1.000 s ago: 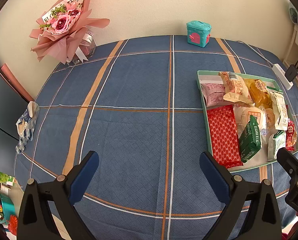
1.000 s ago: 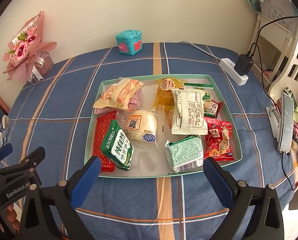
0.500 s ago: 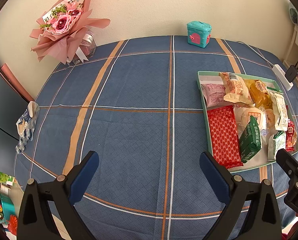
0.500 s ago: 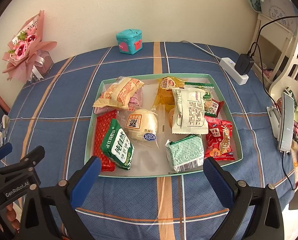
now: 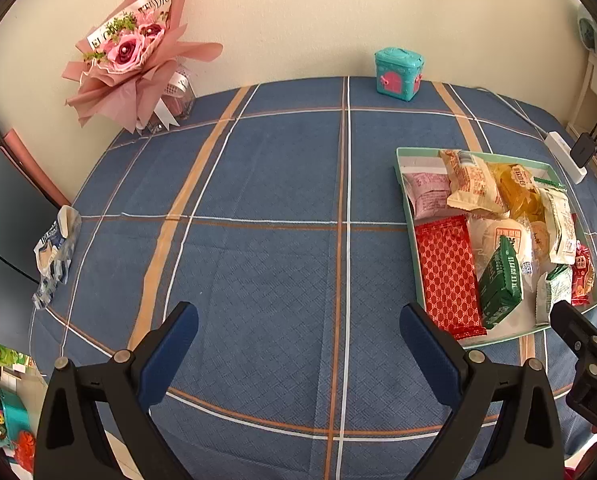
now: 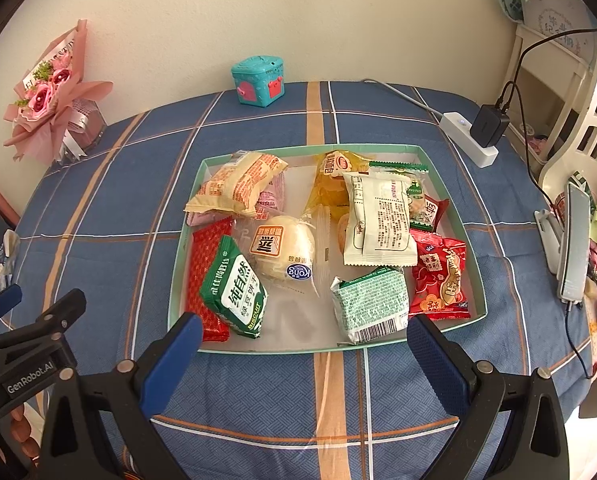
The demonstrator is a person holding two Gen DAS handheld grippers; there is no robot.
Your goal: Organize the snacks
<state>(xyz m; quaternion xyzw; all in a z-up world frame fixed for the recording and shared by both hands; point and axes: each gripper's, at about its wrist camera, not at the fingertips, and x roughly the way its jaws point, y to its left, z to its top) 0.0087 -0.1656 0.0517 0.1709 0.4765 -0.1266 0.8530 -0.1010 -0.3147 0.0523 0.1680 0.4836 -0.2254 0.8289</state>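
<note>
On the blue plaid tablecloth (image 6: 110,200), right of centre: one shallow mint-green tray (image 6: 470,240), holding the snacks in a loose heap. Contents, left side: red patterned flat pack (image 6: 202,264) along the left wall; dark green biscuit pack (image 6: 234,288) lying partly over it; cream-and-orange bun wrapper (image 6: 238,184) at the far left corner, resting on a pink packet (image 6: 272,196). Centre: round white bun in clear wrap (image 6: 284,252). Right side: yellow packet (image 6: 330,184) at the far wall; white packet with printed back (image 6: 378,220) overlapping it; light green packet with barcode (image 6: 370,304) near the front wall; red festive packet (image 6: 438,276) at the right wall. My right gripper (image 6: 300,344) hangs just before the tray's near edge, its blue pads spread wide with nothing between them. My left gripper (image 5: 298,334) hangs over bare cloth to the left of the tray (image 5: 408,204), jaws likewise spread wide and holding nothing. Sundries on the table: teal toy box (image 6: 258,82) at the far edge by the wall; pink wrapped bouquet (image 5: 134,64) at the far left corner; crumpled blue-and-white wrapper (image 5: 54,256) at the left edge; white power strip (image 6: 468,136) with black charger plugged in, at the far right.
</note>
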